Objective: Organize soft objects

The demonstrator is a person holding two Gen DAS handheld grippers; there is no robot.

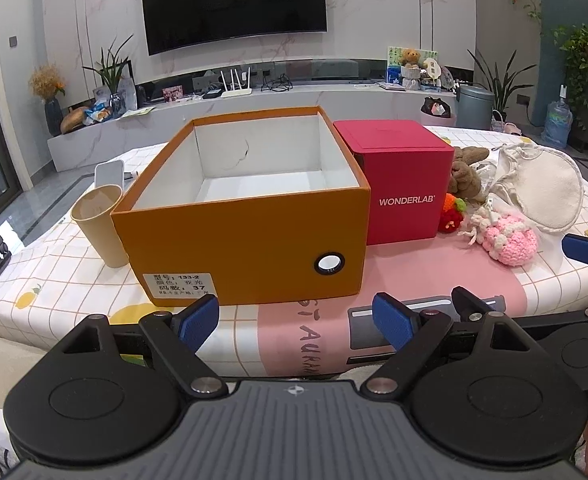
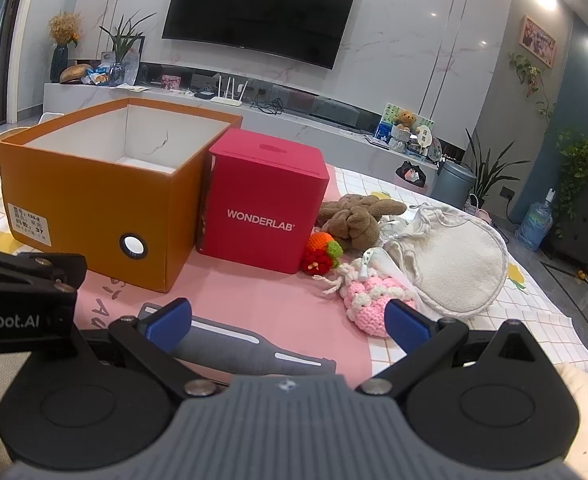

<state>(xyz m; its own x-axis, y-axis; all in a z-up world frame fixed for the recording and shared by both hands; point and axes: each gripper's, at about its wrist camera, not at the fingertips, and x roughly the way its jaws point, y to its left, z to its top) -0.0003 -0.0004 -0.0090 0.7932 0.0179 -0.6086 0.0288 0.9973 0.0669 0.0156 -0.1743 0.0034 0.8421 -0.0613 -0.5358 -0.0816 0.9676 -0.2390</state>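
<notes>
An open, empty orange box [image 1: 245, 232] [image 2: 93, 200] stands on the table, with a closed red WONDERLAB box [image 1: 402, 184] [image 2: 261, 204] against its right side. Right of the red box lie soft objects: a brown plush [image 2: 354, 216] [image 1: 466, 172], a red-orange crochet toy [image 2: 320, 254] [image 1: 452, 212], a pink-white crochet piece [image 2: 370, 304] [image 1: 506, 238] and a white cloth bag [image 2: 454, 260] [image 1: 542, 188]. My left gripper [image 1: 296, 320] is open and empty in front of the orange box. My right gripper [image 2: 287, 322] is open and empty, its right finger near the pink crochet piece.
A paper cup [image 1: 99, 224] stands left of the orange box, a white phone stand [image 1: 109, 174] behind it. The table has a checked cloth with a pink mat [image 2: 253, 304]. A TV console [image 1: 253, 100] and plants lie beyond the table.
</notes>
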